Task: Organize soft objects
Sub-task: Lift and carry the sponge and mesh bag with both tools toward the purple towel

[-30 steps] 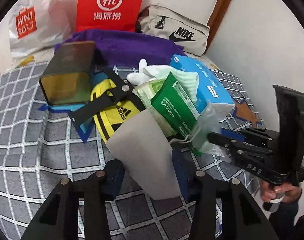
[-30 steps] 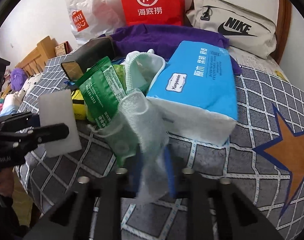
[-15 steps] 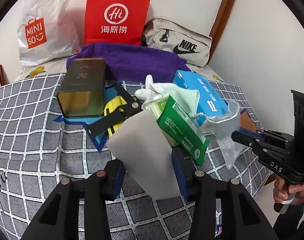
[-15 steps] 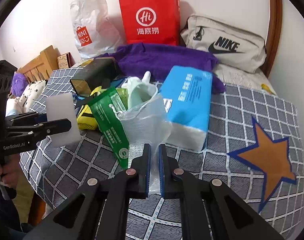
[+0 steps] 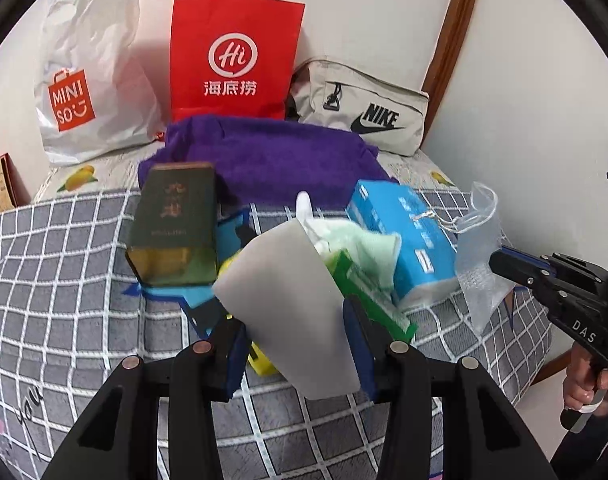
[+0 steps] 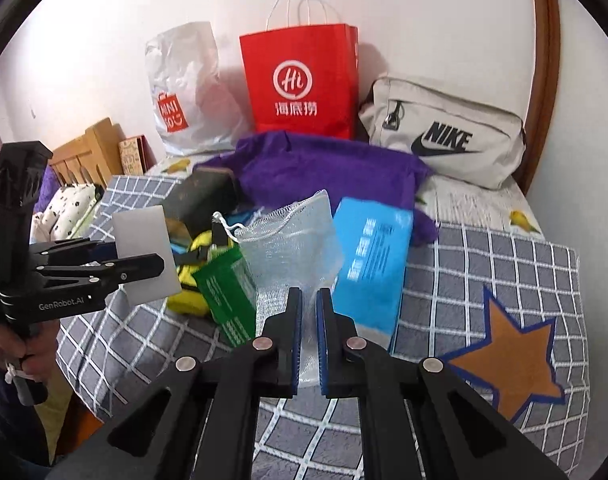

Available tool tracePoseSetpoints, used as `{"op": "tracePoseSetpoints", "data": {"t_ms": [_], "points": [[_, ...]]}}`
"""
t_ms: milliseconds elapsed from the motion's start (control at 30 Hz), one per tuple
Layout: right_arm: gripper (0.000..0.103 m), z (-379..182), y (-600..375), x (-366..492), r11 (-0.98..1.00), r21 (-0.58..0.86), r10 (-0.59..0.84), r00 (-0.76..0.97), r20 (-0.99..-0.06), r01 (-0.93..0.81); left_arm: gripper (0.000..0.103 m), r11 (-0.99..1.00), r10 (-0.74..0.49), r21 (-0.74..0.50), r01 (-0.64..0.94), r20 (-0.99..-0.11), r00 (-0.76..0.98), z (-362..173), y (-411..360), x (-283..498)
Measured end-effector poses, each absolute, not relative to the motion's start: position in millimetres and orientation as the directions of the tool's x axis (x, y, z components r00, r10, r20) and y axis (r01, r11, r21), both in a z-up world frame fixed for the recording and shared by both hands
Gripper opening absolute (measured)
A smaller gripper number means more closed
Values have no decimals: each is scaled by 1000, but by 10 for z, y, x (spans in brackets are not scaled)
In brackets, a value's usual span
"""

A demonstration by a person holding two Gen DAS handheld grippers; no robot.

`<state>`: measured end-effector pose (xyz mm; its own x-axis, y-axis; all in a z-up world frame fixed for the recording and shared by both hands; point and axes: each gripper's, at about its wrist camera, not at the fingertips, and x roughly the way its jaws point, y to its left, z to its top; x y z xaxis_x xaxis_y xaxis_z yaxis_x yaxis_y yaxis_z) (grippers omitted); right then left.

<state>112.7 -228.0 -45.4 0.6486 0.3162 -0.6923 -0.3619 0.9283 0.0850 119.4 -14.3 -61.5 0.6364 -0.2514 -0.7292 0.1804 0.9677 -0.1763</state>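
Both hands are holding their catch up off the bed (image 6: 504, 264) at once, probably so each soft piece comes free of the heap and can be carried to its own place. The left gripper (image 5: 295, 332) is clamping a white sponge (image 5: 287, 304): its jaws are standing fairly wide, pressed against the two sides of the block, which is sticking up and forward above the clutter. The right gripper (image 6: 308, 308) is pinching a clear mesh bag (image 6: 291, 248) low on its edge, jaws drawn almost together with only the thin netting between them, so the bag is standing upright like a little sail with its drawstring dangling to the left. Below and behind them the rest of the pile is lying on the checked bedspread: a blue tissue pack (image 6: 374, 264), a green packet (image 6: 223, 292), a yellow pouch (image 6: 187, 276), a pale green cloth (image 5: 368, 248), a dark box (image 5: 175, 220), and a purple towel (image 6: 328, 172) further back. I'd say the sorting is only getting going, with most of the heap not yet dealt with.
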Motion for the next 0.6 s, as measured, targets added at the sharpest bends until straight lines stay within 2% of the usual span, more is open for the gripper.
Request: {"op": "tracePoseSetpoints", "data": {"t_ms": [400,600], "points": [[5,-212,-2294,1614,922,121,351,658,-666,-369,42,972,-234,-189,140,-718,655,-388,54,1701],[3,-269,-2291,1962,919,143,361,639,-679,-367,42,973,-230,-196,125,-725,650,-409,119,2048]]}}
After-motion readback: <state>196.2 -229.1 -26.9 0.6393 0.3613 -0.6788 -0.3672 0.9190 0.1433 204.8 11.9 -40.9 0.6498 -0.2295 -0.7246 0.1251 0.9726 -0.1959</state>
